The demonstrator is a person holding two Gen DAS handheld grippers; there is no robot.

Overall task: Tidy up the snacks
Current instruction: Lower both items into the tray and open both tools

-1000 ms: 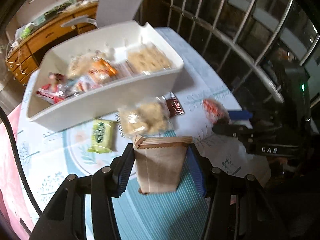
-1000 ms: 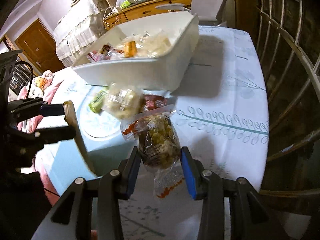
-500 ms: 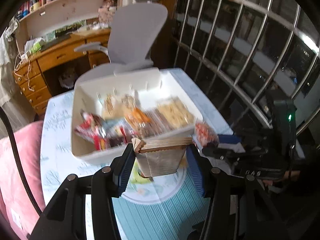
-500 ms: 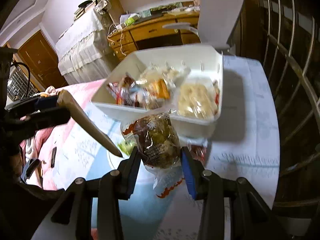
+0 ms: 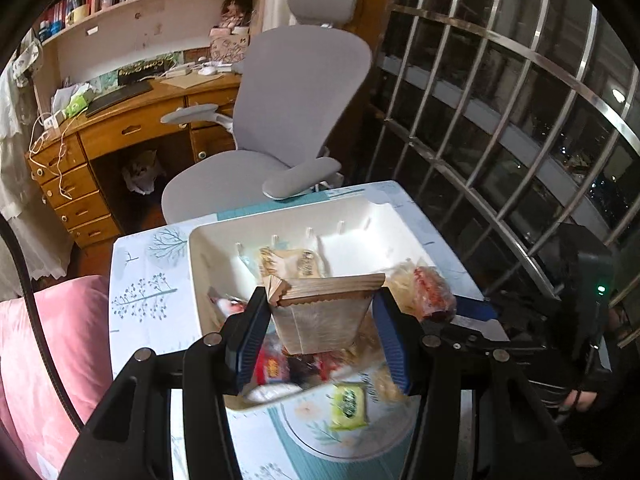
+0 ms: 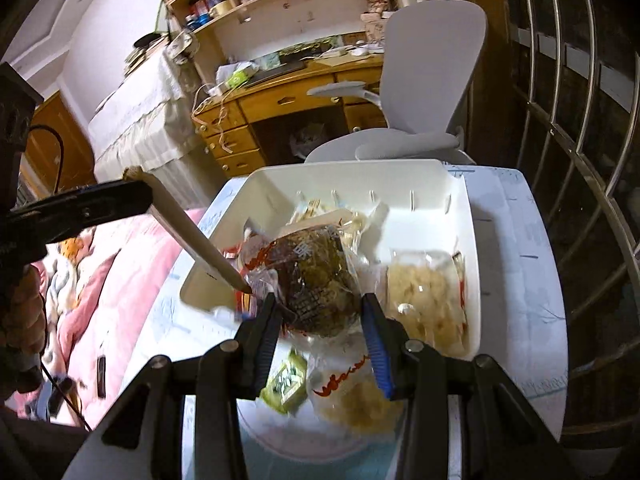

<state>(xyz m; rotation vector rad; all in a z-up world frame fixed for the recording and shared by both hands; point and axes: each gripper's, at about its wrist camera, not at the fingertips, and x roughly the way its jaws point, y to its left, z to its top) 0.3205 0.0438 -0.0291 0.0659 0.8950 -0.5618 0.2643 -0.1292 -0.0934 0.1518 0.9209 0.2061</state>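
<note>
snacks: brown paper bag (image 5: 322, 326) in left tongs (image 5: 320, 336) | clear packet (image 6: 316, 284) in right tongs (image 6: 322, 328)

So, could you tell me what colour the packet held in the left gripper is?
Plain kraft-paper brown, seen best in the left wrist view: packet, left gripper.

The table (image 5: 152, 280) (patterned cloth) bears a white bin (image 5: 208, 264); green packet (image 5: 348, 406) beside it.
</note>
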